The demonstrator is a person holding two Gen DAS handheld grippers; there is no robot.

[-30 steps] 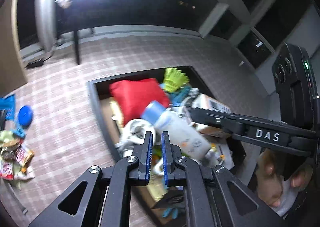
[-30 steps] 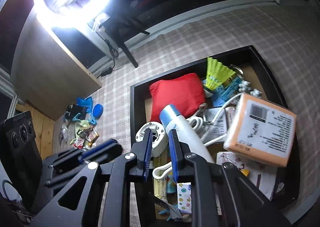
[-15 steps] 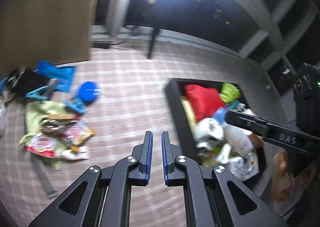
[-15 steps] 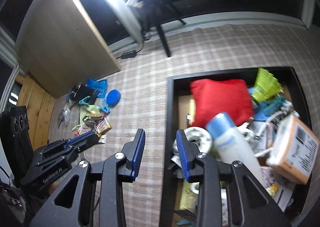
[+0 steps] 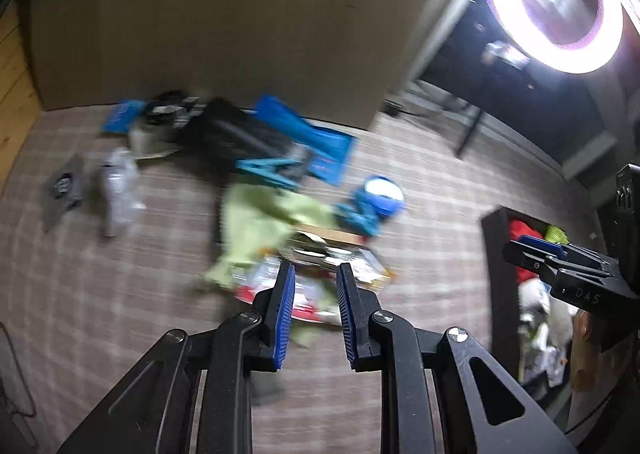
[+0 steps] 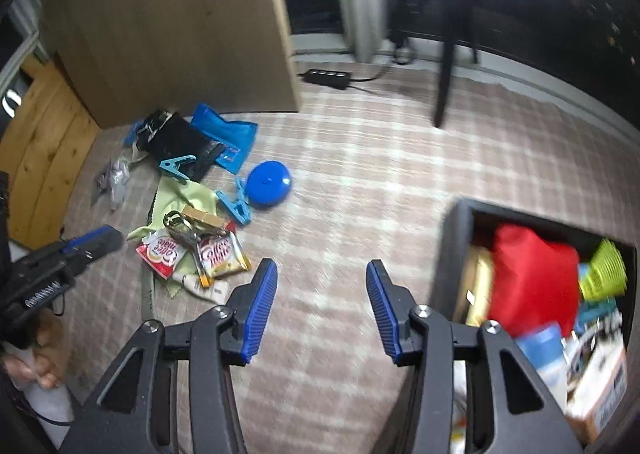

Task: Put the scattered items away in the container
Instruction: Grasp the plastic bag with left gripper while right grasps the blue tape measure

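Note:
A pile of scattered items lies on the checked carpet: snack packets [image 6: 218, 256], a green cloth [image 6: 180, 198], blue clips [image 6: 236, 206], a round blue disc [image 6: 268, 183], a black pouch [image 6: 180, 142] and a blue bag [image 6: 224, 130]. The black container [image 6: 456, 254] at the right holds a red cushion [image 6: 532, 278] and several other items. My left gripper [image 5: 315, 282] is open and empty, just above the snack packets [image 5: 320, 274]. My right gripper [image 6: 322, 286] is wide open and empty over bare carpet, between pile and container.
A wooden cabinet [image 6: 172, 26] stands behind the pile. A power strip [image 6: 326, 77] and a black stand leg [image 6: 444, 86] are on the floor at the back. A ring light [image 5: 560, 2] glares at upper right.
Both grippers swung left from over the container toward the pile. Both opened, the right one wide. The white bottle now lies in the container.

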